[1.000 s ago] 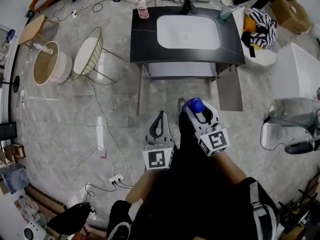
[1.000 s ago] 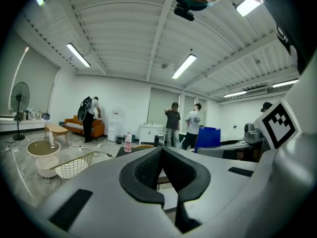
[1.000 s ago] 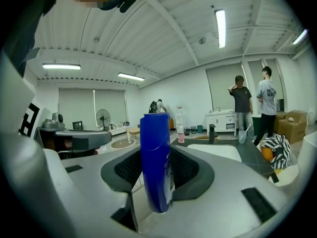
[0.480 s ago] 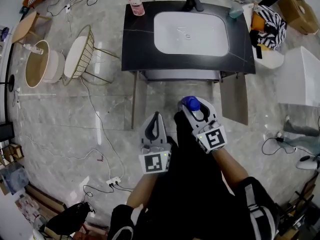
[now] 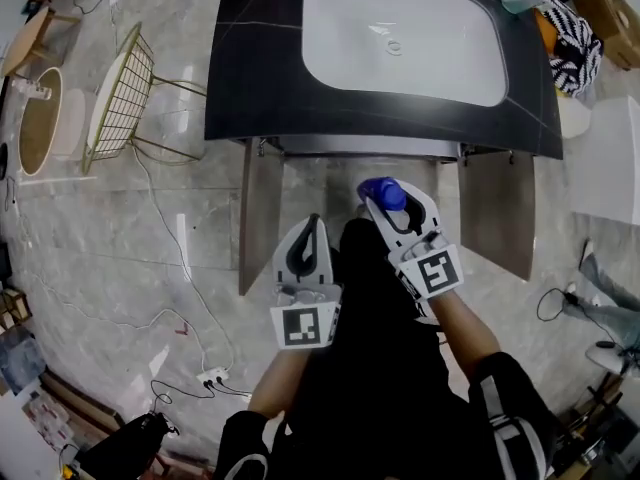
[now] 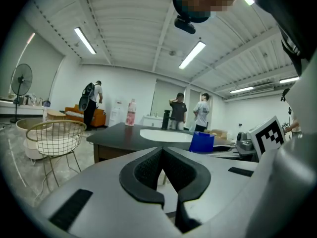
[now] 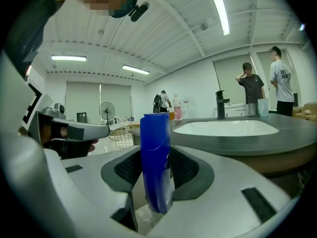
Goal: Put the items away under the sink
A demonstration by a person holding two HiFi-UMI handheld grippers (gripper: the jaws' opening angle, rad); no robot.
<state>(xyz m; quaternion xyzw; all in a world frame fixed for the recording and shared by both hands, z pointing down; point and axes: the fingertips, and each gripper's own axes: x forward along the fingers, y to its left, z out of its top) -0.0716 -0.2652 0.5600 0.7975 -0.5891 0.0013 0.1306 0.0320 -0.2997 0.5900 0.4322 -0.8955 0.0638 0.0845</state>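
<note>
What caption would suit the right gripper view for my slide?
Right tool gripping an upright blue bottle, with the dark counter and white sink beyond.

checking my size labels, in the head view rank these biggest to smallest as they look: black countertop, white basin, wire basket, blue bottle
1. black countertop
2. white basin
3. wire basket
4. blue bottle, clearly smallest even though it is nearest the camera

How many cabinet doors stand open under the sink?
2. The left door stands open at the left of the space under the sink, the right door at its right. No other seems hidden.
</note>
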